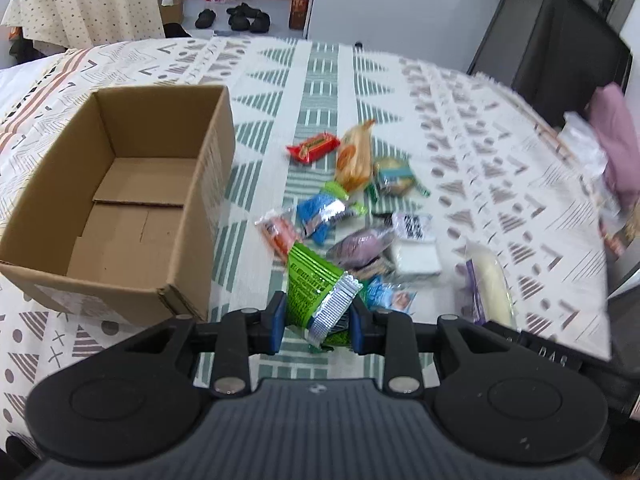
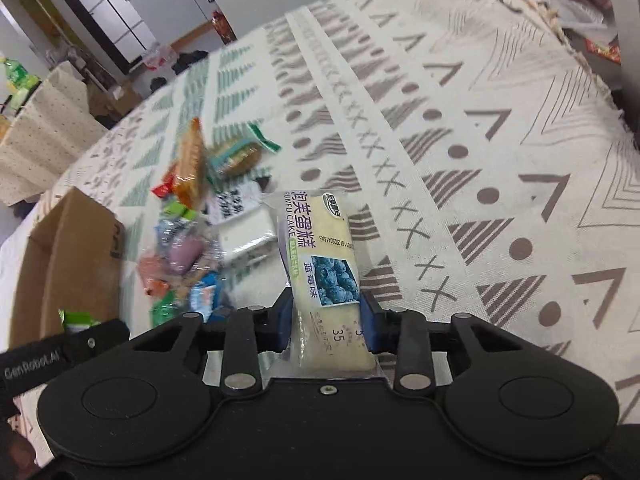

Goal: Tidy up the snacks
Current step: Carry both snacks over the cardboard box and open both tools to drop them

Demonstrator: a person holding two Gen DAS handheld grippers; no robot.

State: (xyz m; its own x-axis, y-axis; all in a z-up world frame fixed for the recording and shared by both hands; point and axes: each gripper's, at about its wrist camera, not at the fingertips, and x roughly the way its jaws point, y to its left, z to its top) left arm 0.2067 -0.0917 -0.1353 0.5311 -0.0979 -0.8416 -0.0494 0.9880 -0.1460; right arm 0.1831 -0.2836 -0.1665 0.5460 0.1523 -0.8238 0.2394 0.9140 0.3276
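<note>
My left gripper (image 1: 318,322) is shut on a green snack packet (image 1: 316,288) with a silver crimped end, held above the patterned tablecloth. An open, empty cardboard box (image 1: 120,204) stands to its left. A pile of several wrapped snacks (image 1: 344,200) lies ahead of it. My right gripper (image 2: 326,320) is shut on a pale cake packet (image 2: 320,240) with a blueberry picture, its blue pads pressing both sides. That same cake packet (image 1: 490,284) shows at the right in the left wrist view. The box (image 2: 68,264) and snack pile (image 2: 200,216) lie left of the right gripper.
The tablecloth (image 1: 500,160) covers a table whose edge falls away at the right. A pink cloth (image 1: 614,136) lies at that far right edge. Shoes (image 1: 244,16) sit on the floor beyond. Another cloth-covered table (image 2: 44,140) stands at the left.
</note>
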